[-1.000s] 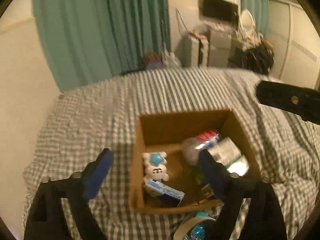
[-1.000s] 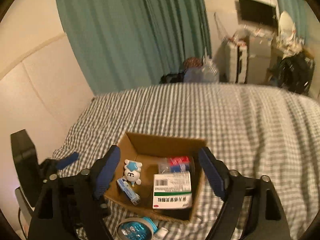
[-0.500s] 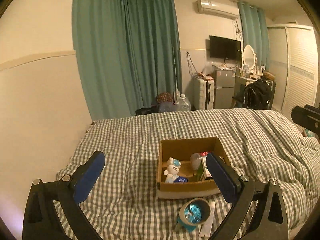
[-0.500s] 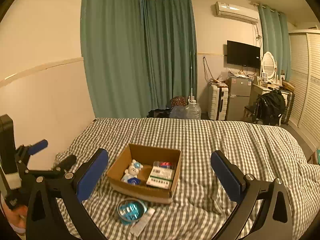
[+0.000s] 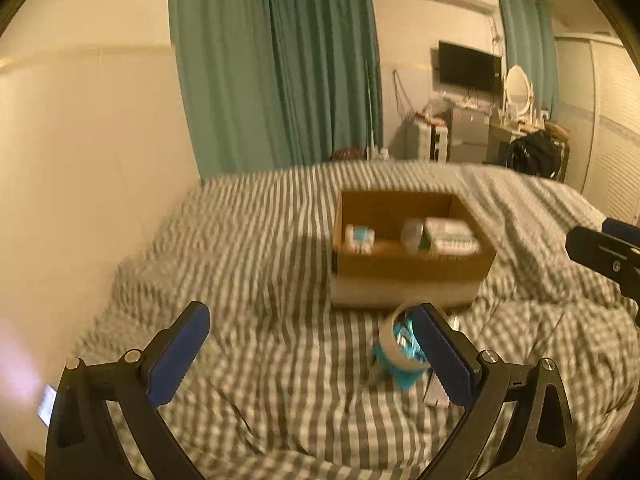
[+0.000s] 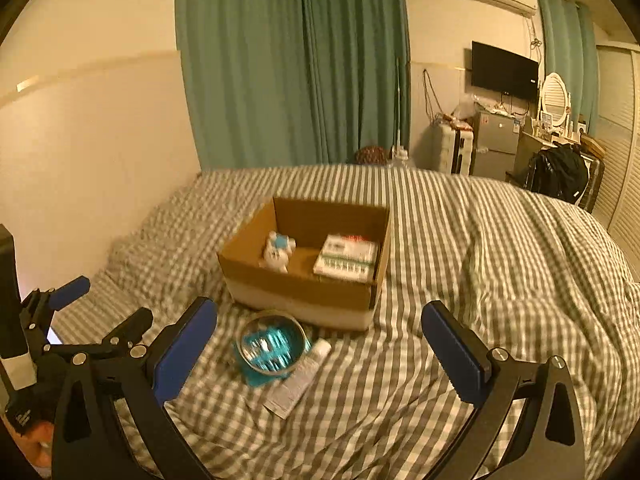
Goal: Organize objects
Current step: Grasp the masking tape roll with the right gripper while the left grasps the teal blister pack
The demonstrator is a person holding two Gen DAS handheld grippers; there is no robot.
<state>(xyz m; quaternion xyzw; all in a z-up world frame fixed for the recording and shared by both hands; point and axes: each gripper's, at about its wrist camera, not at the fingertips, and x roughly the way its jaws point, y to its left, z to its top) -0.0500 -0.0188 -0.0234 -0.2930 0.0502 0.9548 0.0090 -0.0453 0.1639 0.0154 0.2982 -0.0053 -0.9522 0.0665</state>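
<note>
An open cardboard box sits on a grey checked bed. Inside it lie a white and blue figurine, a white medicine carton and a bottle. In front of the box stand a round teal tub and a white tube. My right gripper is open, low over the bed before the tub. My left gripper is open too, left of the tub; its right finger covers part of the tub. The left gripper also shows in the right wrist view.
The checked bedcover is rumpled toward the right. A cream wall runs along the bed's left side, teal curtains hang behind. A TV, small fridge, dressing table and black bag stand at the far right.
Both grippers were over the box one second ago, pulled far back and up, and have now come lower and closer toward the tub. Both stayed open.
</note>
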